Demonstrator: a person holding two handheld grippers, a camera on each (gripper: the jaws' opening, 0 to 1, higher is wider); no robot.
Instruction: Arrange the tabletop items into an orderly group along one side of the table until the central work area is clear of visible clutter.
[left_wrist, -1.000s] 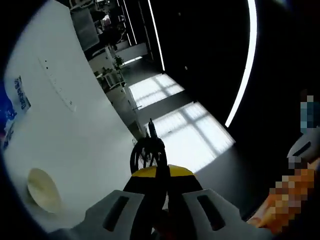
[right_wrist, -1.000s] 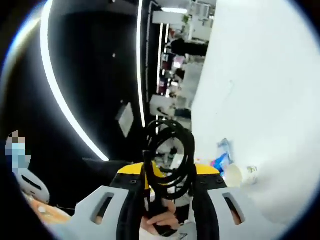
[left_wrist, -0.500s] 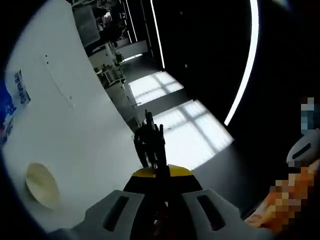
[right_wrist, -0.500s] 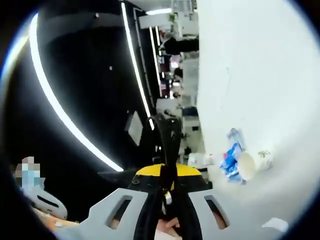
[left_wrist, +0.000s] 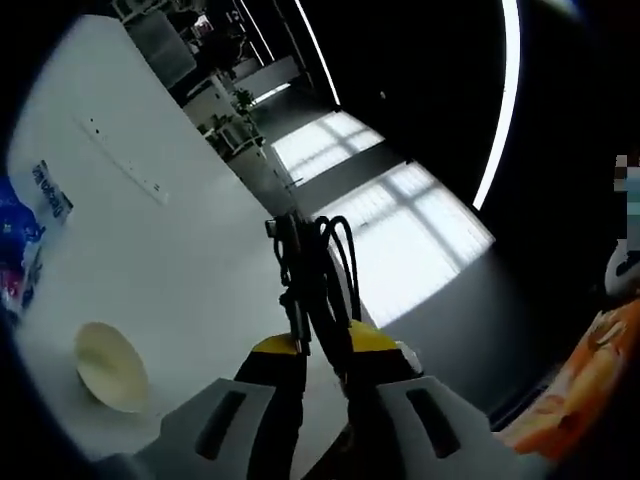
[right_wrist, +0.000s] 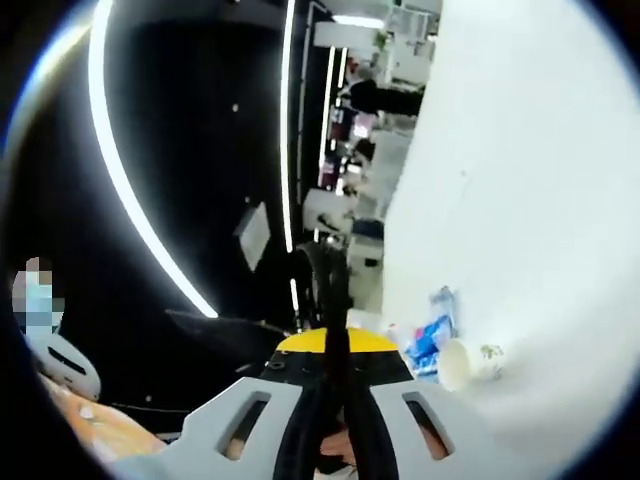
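Note:
My left gripper (left_wrist: 320, 352) is shut on a coiled black cable (left_wrist: 318, 262), whose loops stand up beyond the jaws, above the edge of the white table (left_wrist: 170, 260). In the left gripper view a white paper cup (left_wrist: 110, 366) lies on its side on the table, with a blue packet (left_wrist: 18, 245) at the far left. My right gripper (right_wrist: 335, 348) is also shut on a black cable (right_wrist: 328, 282), seen edge-on. In the right gripper view a paper cup (right_wrist: 466, 362) lies beside a blue packet (right_wrist: 430, 336) on the table (right_wrist: 520, 200).
Both grippers are held off the table's edge, over a dark floor with bright window patches (left_wrist: 400, 250). A curved light strip (right_wrist: 120, 180) crosses the dark background. Something orange (left_wrist: 575, 395) sits at the lower right of the left gripper view.
In the left gripper view the cable has turned from edge-on to show its loops. In the right gripper view it went from open loops to edge-on. Both views have shifted with the hands.

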